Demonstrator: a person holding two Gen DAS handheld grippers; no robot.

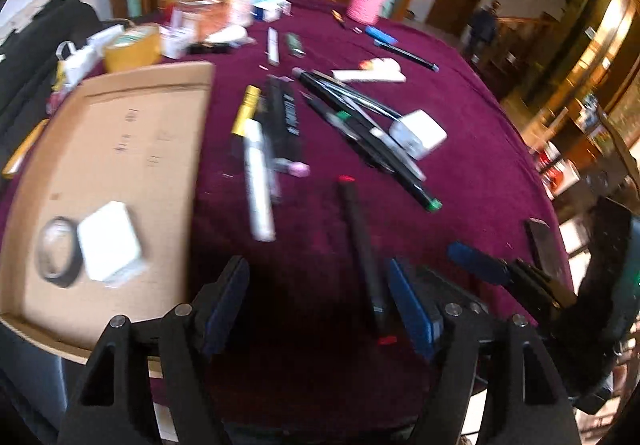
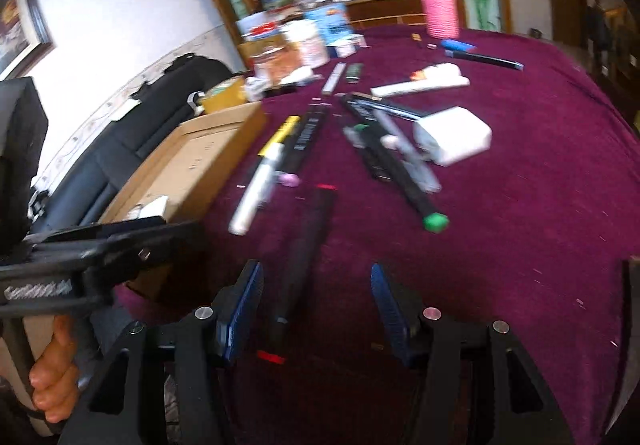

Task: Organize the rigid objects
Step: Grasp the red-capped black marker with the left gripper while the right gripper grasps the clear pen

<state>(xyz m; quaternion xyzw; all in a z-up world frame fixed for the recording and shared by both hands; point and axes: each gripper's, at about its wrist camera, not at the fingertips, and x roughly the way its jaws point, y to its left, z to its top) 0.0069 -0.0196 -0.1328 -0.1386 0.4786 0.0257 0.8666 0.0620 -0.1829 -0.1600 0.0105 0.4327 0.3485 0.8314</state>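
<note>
My left gripper (image 1: 320, 305) and right gripper (image 2: 316, 309) both spread, empty; black red-tipped pen (image 1: 362, 253) lies near table's (image 1: 480, 173) front edge.

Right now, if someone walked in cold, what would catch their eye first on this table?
Probably the dark red tablecloth strewn with pens and markers, above all the black marker with red ends lying loose between the open left tongs. To the left, a cardboard tray holds a white box and a black ring.
</note>
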